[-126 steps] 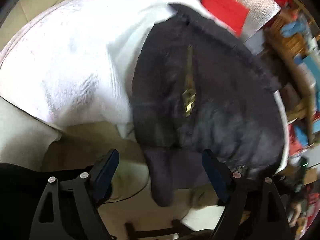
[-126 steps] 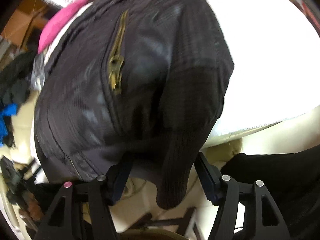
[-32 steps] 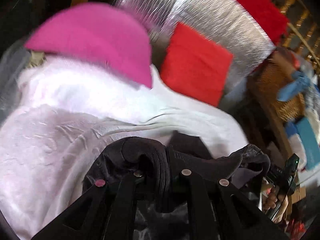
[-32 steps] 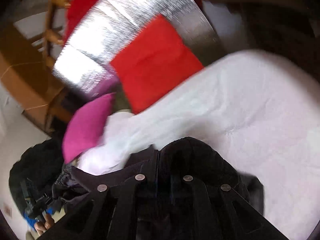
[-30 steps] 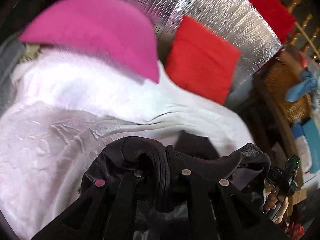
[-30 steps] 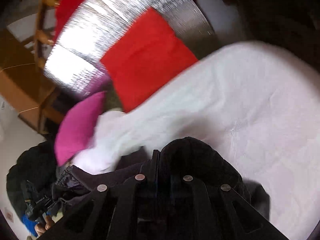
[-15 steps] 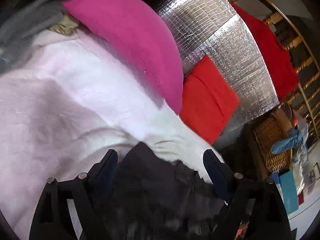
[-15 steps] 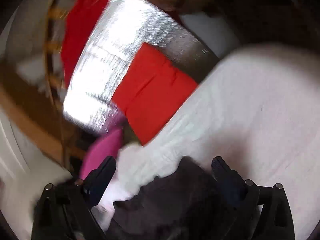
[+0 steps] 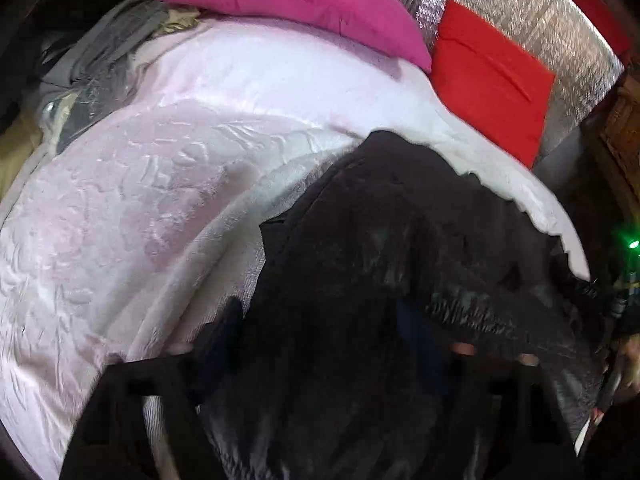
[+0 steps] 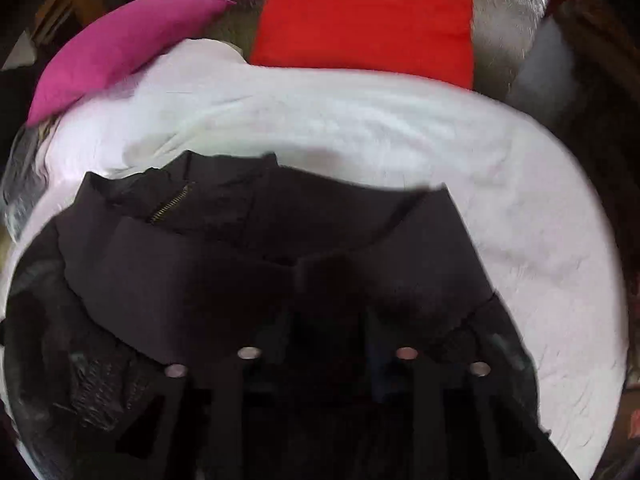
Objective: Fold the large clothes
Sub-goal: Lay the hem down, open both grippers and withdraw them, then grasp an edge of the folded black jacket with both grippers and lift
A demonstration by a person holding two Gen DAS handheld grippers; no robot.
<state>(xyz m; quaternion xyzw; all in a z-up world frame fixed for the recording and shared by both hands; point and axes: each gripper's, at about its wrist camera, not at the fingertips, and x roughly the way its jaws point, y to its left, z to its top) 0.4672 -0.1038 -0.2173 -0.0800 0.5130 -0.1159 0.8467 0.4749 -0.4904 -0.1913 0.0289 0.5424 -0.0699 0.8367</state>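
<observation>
pale pink bedding (image 9: 152, 184) covers the whole work surface, with one dark jacket (image 9: 380, 248) lying on it close under both tools.

nearest in the left wrist view, the left gripper (image 9: 320, 320) hangs over the jacket with its two fingers spread apart, nothing pinched between them; dark cloth fills the gap beneath. it is blurred and dim there, so whether the tips press the fabric i cannot tell. in the right wrist view the right gripper (image 10: 326, 320) shows four bright rivets, and its two fingers sit fairly close together with dark jacket cloth bunched in front of them; i cannot tell whether they pinch it or merely rest against it.

only the right wrist view shows one brass zipper (image 10: 170, 202), near the jacket's far left edge, and the straight folded far hem. only the left wrist view shows a heap of grey clothes (image 9: 96, 52) off the bedding's far left, and one green light (image 9: 633, 245) at the right edge.

farther back, both views show one magenta pillow (image 9: 304, 4) and one red cushion (image 9: 492, 80) side by side, leaning at the bedding's far edge. behind them stands a silver quilted panel (image 9: 520, 8).

no readable writing or label shows anywhere.
</observation>
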